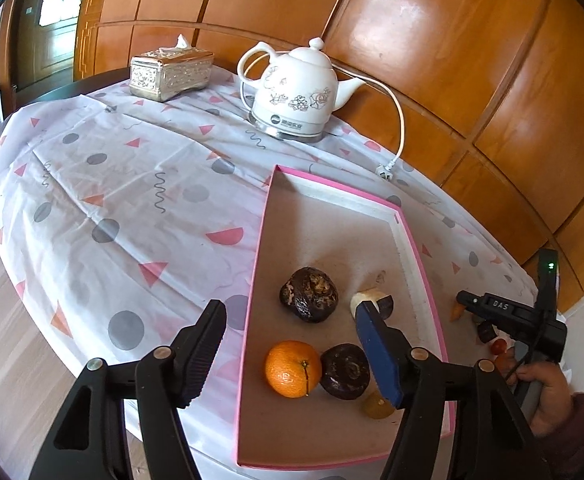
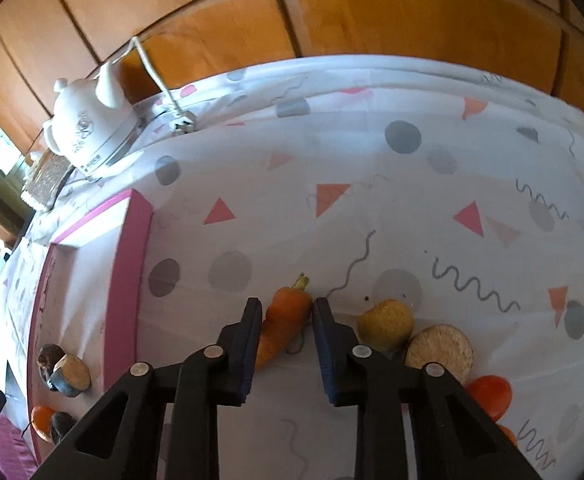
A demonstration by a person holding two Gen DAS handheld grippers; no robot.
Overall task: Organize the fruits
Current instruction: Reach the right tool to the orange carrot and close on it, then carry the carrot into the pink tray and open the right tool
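Observation:
My left gripper (image 1: 287, 308) hangs open over the pink box (image 1: 253, 280), with nothing between its fingers. In the box lie an orange (image 1: 293, 368), two dark wrinkled fruits (image 1: 309, 294) (image 1: 345, 372), a cut white-fleshed piece (image 1: 372, 300) and a yellowish piece (image 1: 376, 406). Right of the box, my right gripper (image 2: 287, 306) is shut on a carrot (image 2: 279, 332) that lies on the tablecloth. Beside the carrot sit a yellow round piece (image 2: 388, 324), a tan disc (image 2: 440, 352) and a red tomato (image 2: 490, 396). The right gripper (image 1: 468, 300) and the hand holding it also show in the left wrist view.
A white kettle (image 1: 300, 92) with its cord and plug (image 1: 386, 170) stands at the back of the patterned tablecloth (image 1: 131, 200), with a silver tissue box (image 1: 169, 72) to its left. Wooden wall panels (image 1: 452, 60) rise behind the table. The table's edge curves along the left, above the floor.

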